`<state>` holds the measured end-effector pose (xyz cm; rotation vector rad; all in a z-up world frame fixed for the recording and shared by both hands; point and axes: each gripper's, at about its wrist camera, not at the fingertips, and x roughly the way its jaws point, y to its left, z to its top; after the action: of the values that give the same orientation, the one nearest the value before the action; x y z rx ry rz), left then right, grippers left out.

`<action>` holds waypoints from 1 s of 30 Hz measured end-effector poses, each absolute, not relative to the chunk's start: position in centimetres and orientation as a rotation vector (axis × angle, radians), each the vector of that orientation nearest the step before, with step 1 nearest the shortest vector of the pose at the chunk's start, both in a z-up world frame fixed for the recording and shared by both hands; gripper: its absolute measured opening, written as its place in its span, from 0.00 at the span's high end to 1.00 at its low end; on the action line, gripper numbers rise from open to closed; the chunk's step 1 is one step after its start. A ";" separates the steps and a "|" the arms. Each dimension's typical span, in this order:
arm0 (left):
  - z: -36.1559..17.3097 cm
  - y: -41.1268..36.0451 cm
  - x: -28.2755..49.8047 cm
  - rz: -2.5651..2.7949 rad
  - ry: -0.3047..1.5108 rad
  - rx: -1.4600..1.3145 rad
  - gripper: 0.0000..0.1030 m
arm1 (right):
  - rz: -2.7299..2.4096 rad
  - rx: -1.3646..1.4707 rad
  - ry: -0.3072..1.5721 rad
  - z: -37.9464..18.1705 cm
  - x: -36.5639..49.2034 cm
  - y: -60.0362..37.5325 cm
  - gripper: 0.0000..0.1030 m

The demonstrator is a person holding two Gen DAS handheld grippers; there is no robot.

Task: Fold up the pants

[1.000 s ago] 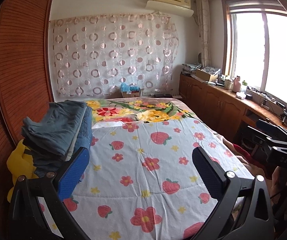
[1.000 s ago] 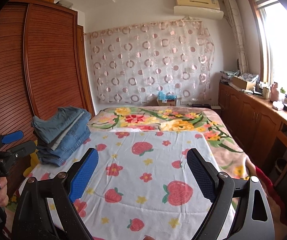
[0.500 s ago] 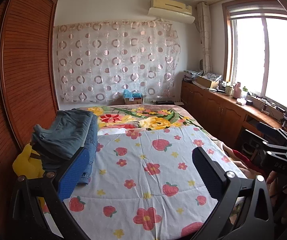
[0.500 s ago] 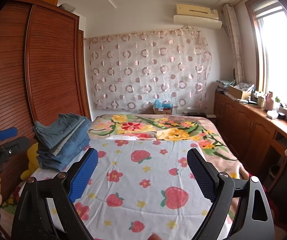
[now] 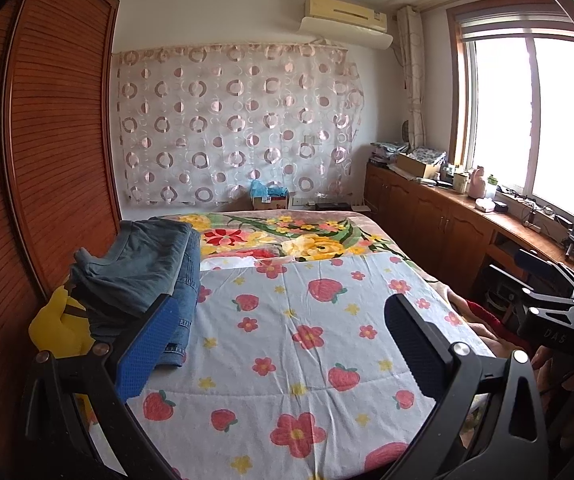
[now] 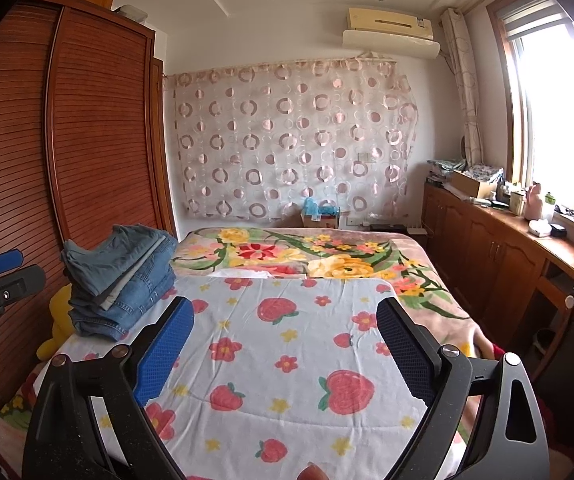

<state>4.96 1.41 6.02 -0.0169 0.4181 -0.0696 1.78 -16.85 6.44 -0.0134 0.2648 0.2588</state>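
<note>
Two handheld grippers hover over a bed (image 5: pixel 307 360) with nothing between their fingers: the left gripper (image 5: pixel 283 344) and the right gripper (image 6: pixel 285 344) each hold their two textured pads spread wide, one pad blue, one dark. One stack of folded pants (image 6: pixel 121 276) sits at the bed's left edge, beside the slatted wooden wardrobe (image 6: pixel 87 140); several denim pairs can be made out, faded grey-blue on top, brighter blue below, their exact number unclear. The stack rests on a white quilted cover (image 6: pixel 287 340) printed with strawberries and flowers. A yellow plush toy (image 5: pixel 59 328) is wedged at the same edge, just beside the stack.
</note>
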 end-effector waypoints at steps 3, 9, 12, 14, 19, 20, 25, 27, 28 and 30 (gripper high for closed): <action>6.0 1.5 4.9 -0.070 0.420 -0.017 0.00 | 0.259 -0.012 0.267 6.4 1.8 -16.9 0.09; 6.0 1.5 4.9 -0.070 0.419 -0.017 0.00 | 0.260 -0.015 0.262 6.4 1.8 -17.1 0.09; 6.0 1.5 4.9 -0.070 0.419 -0.016 0.00 | 0.260 -0.009 0.262 6.4 1.8 -17.3 0.09; 6.0 1.5 4.9 -0.071 0.419 -0.016 0.00 | 0.259 -0.009 0.260 6.3 1.8 -17.4 0.09; 6.0 1.5 4.9 -0.071 0.419 -0.015 0.00 | 0.259 -0.008 0.259 6.3 1.8 -17.4 0.09; 6.0 1.5 4.9 -0.070 0.419 -0.016 0.00 | 0.260 -0.008 0.260 6.3 1.8 -17.5 0.09; 6.0 1.5 4.9 -0.071 0.420 -0.017 0.00 | 0.259 -0.010 0.262 6.2 1.8 -17.5 0.09; 6.0 1.5 4.9 -0.070 0.420 -0.016 0.00 | 0.259 -0.010 0.263 6.2 1.8 -17.5 0.09; 6.0 1.4 4.9 -0.070 0.420 -0.016 0.00 | 0.259 -0.011 0.263 6.2 1.8 -17.5 0.09; 6.0 1.5 4.9 -0.070 0.419 -0.016 0.00 | 0.259 -0.011 0.263 6.2 1.8 -17.5 0.09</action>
<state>4.89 1.46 6.04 -0.0165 0.4193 -0.0698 1.81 -17.46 6.22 -0.0106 0.2626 0.2587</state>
